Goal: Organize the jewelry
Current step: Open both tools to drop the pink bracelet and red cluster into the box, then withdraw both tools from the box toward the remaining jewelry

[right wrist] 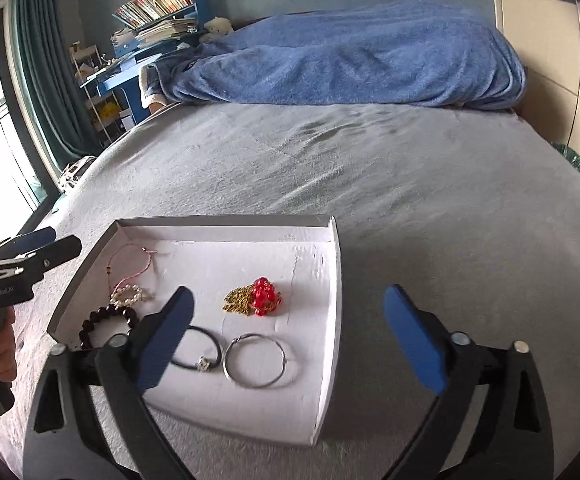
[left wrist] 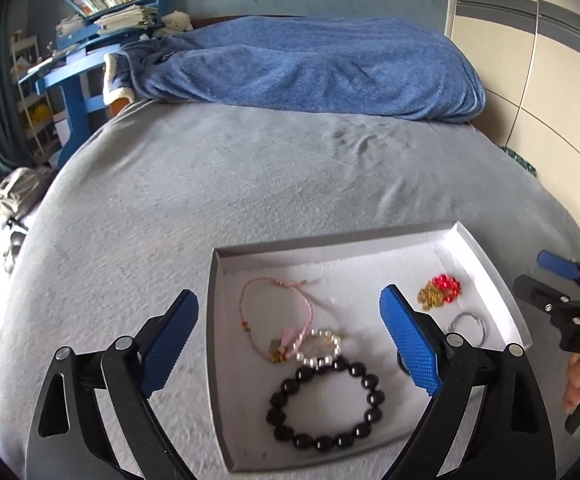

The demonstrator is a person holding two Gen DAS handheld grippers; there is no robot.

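A wide bed covered by a grey plush sheet (left wrist: 217,184) fills the scene. At its far end lies a rumpled blue fleece blanket (left wrist: 310,68). Beyond the bed's far left corner stands a blue wooden shelf (right wrist: 153,56) stacked with books and papers (right wrist: 157,2), a white plush toy (right wrist: 218,26) beside it. Teal curtains (right wrist: 45,80) hang left of the bed; cream wardrobe panels (left wrist: 546,64) stand right.

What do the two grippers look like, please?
Both are alike. The left gripper and right gripper have black plastic frames with triangular cut-outs, round silver pivot bolts and two blue textured pads. Small white lettering marks each body. No sleeves or cables show.
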